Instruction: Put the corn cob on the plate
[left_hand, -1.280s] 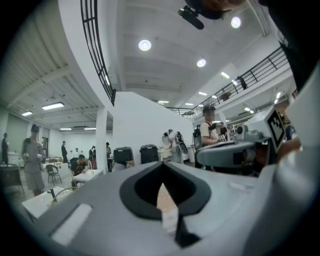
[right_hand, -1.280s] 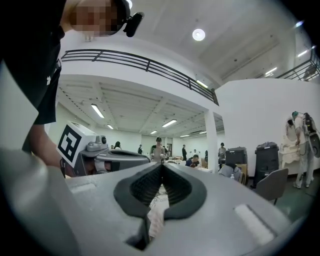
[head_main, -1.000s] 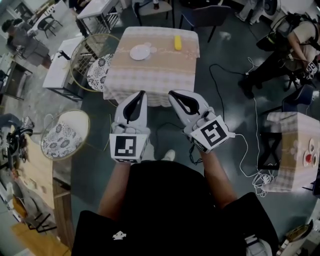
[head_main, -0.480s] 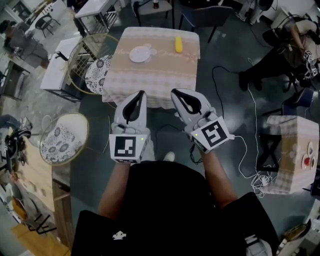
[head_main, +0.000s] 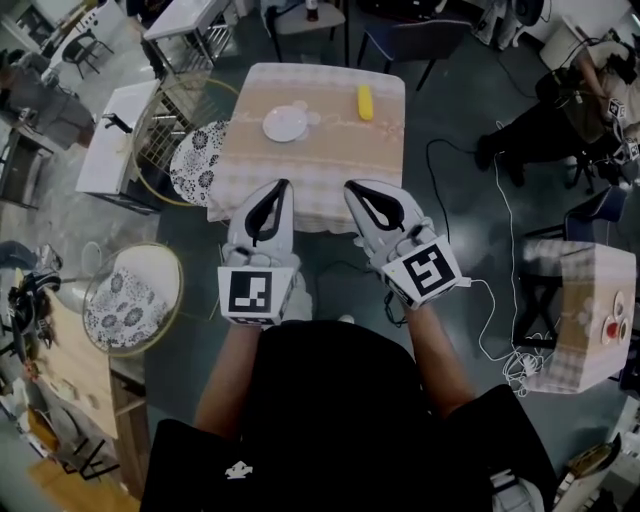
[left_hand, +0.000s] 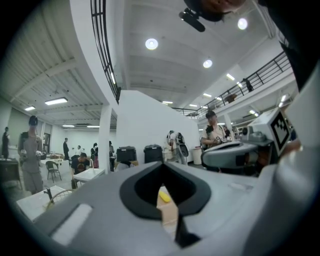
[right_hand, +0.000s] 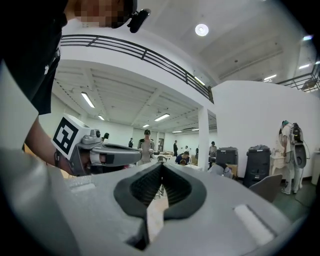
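A yellow corn cob (head_main: 365, 101) lies near the far right edge of a table with a checked cloth (head_main: 310, 165). A white plate (head_main: 284, 124) sits on the same table, left of the cob. My left gripper (head_main: 283, 186) and right gripper (head_main: 351, 187) are held side by side short of the table's near edge, both shut and empty. In the left gripper view the corn cob (left_hand: 164, 196) shows small through the jaw opening, with my left gripper (left_hand: 163, 165) tips touching. In the right gripper view my right gripper (right_hand: 161, 166) tips also meet.
Two round chairs with patterned cushions stand to the left, one (head_main: 195, 158) beside the table and one (head_main: 130, 296) nearer. A cable (head_main: 500, 260) runs over the floor on the right, by a second clothed table (head_main: 580, 310). Seated people are at the right edge (head_main: 590, 90).
The table with the plate and the cob has drawn closer and lower in the head view as I walk toward it. Both grippers stay shut and side by side.
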